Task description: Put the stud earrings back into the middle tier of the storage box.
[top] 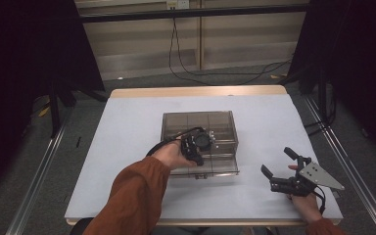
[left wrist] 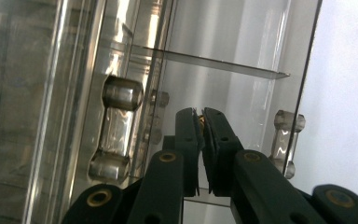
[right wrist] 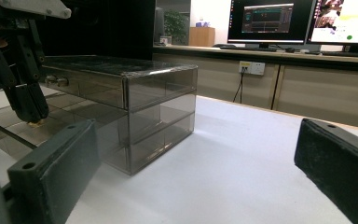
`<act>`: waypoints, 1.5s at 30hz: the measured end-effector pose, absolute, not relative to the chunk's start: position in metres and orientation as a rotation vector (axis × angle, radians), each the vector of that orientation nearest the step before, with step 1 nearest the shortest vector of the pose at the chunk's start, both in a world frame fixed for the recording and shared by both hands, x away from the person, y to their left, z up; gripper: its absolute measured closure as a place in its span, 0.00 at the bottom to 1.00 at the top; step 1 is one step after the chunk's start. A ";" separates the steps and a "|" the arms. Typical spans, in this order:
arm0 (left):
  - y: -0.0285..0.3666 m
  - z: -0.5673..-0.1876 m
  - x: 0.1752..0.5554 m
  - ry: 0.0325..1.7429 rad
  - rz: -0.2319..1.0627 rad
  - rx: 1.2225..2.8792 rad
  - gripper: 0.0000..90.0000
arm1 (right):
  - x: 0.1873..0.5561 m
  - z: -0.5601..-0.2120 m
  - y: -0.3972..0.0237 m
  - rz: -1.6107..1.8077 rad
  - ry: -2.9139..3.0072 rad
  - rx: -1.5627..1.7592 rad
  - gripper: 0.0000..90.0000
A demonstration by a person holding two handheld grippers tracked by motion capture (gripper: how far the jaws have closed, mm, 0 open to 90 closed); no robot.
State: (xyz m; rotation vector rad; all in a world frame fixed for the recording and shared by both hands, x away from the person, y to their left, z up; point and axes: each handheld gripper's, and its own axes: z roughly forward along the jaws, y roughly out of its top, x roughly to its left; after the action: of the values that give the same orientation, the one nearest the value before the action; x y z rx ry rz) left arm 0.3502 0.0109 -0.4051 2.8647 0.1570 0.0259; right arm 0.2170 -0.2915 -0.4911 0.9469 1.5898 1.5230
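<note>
Over pulled-out bottom drawer (top: 214, 165) of clear acrylic drawer chest (top: 199, 128), mid-worktop (top: 127, 127): left tool (left wrist: 201, 119) pinched on small brownish item, pointing down. Right tool (top: 279, 163), jaws wide, idle at chest's right.

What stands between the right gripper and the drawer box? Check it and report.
Nothing visible. Bare white table runs from the open right gripper to the drawer box. The left gripper, shut on a small brass-coloured piece, hangs over the pulled-out drawer, off to the side.

My sleeve (top: 134, 193) is rust-orange; my grippers are black, brass-ringed screws, right gripper (top: 279, 169) with grey triangular plate (top: 320, 177), black cable at 11 o'clock.
</note>
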 end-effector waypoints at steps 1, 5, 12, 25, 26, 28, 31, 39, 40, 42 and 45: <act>0.010 -0.406 0.349 0.168 0.028 2.860 0.94 | 0.217 -0.491 -0.292 1.523 1.591 0.945 0.00; 0.007 -0.405 0.348 0.143 0.032 2.865 0.94 | 0.217 -0.491 -0.292 1.524 1.590 0.945 0.00; 0.008 -0.403 0.345 0.141 0.042 2.851 0.92 | 0.217 -0.491 -0.292 1.523 1.590 0.945 0.00; 0.036 -0.391 0.344 0.241 0.014 2.633 0.90 | 0.217 -0.491 -0.292 1.523 1.590 0.943 0.00; 0.039 -0.390 0.344 0.239 0.010 2.621 0.90 | 0.217 -0.491 -0.292 1.523 1.590 0.944 0.00; 0.045 -0.389 0.342 0.266 0.023 2.587 0.90 | 0.217 -0.491 -0.292 1.523 1.591 0.945 0.00; 0.054 -0.390 0.338 0.287 0.033 2.553 0.88 | 0.217 -0.491 -0.292 1.522 1.588 0.944 0.00; 0.087 -0.389 0.335 0.367 -0.020 2.359 0.80 | 0.217 -0.491 -0.292 1.522 1.590 0.943 0.00; 0.091 -0.389 0.335 0.374 -0.020 2.332 0.80 | 0.217 -0.491 -0.291 1.522 1.588 0.945 0.00; 0.097 -0.389 0.334 0.387 -0.030 2.303 0.80 | 0.217 -0.491 -0.291 1.522 1.588 0.945 0.00; 0.108 -0.389 0.331 0.428 -0.025 2.251 0.74 | 0.217 -0.491 -0.292 1.521 1.587 0.944 0.00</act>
State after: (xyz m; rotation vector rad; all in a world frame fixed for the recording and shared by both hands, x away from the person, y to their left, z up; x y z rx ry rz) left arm 0.3308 0.1076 -0.3891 2.2509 0.4279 -0.0251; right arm 0.2170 -0.2915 -0.4912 0.9440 1.5874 1.5205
